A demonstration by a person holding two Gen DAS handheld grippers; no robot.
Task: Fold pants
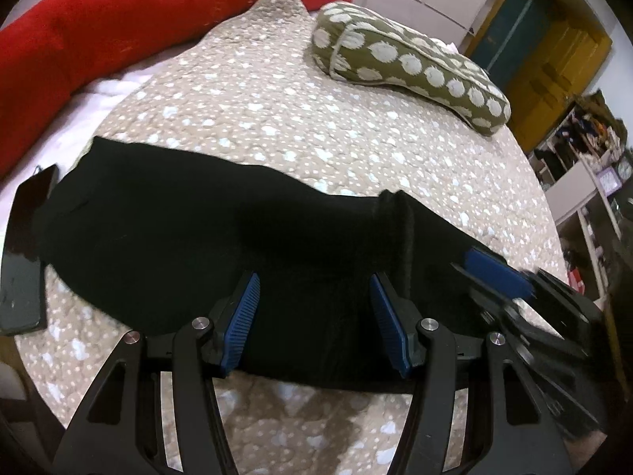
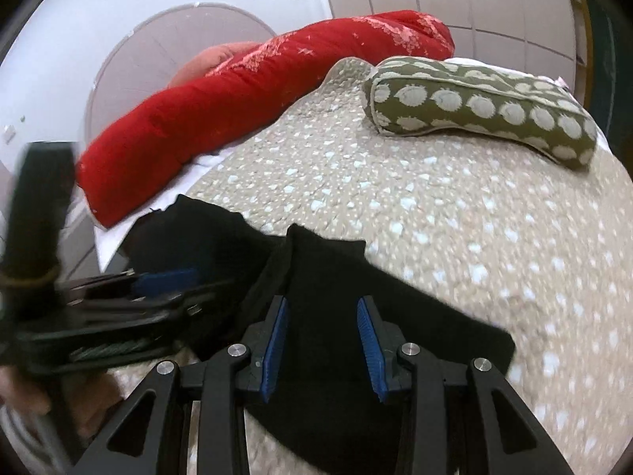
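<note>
Pants (image 1: pixel 198 237) of black cloth lay stretched across the near part of a beige quilt (image 1: pixel 277 111) scattered with pale spots, running from the left of the left wrist view to its right edge, with a seam or fold ridge showing toward the right end. The left gripper (image 1: pixel 314 316) hovered over the near edge of the cloth with its blue-padded jaws standing apart and nothing pinched between them; the cloth lay beneath, not pressed by the pads. The right gripper (image 2: pixel 322 344) likewise stood with its jaws spread, over one end of the pants (image 2: pixel 328 316), the fabric running under and between the fingers without being squeezed. Each gripper showed, blurred, at the edge of the other's view, the two side by side over the garment. A flat dark object (image 1: pixel 23 253) lay on the quilt at the left end of the pants, touching or nearly touching the cloth there; what it was I could not tell. Farther back, well apart from the pants, an olive bolster (image 1: pixel 411 67) with cream dots rested on the quilt, and a long red cushion (image 1: pixel 118 27) lay along the far left side of the bed. Open shelves (image 1: pixel 585 166) packed with things stood off to the right, beyond the bed.
</note>
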